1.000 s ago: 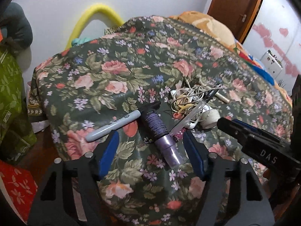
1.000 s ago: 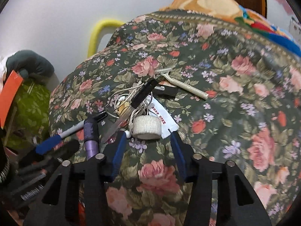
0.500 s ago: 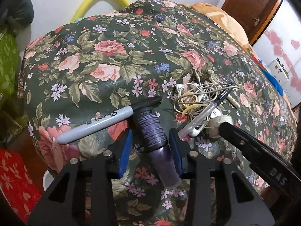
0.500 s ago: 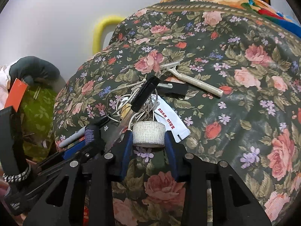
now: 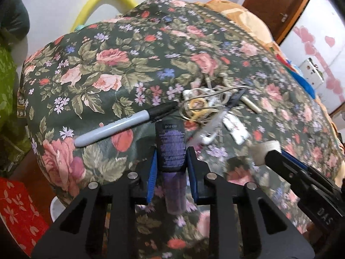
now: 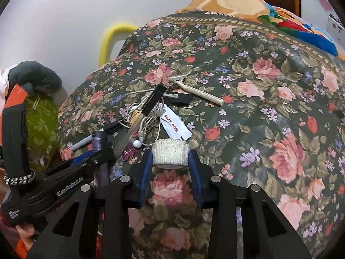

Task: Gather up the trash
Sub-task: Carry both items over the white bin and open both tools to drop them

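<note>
Both grippers have closed since half a second ago. Now the left gripper [image 5: 170, 161] clenches its jaws on the purple tube [image 5: 171, 149], and the right gripper [image 6: 170, 161] clenches on the white tape roll [image 6: 170, 152]. The tube's long axis runs along the fingers, its dark end pointing to the tangled cable [image 6: 142, 116] on the bed [image 6: 269, 99]. The grey marker [image 5: 120, 127] lies left of the cable.
</note>
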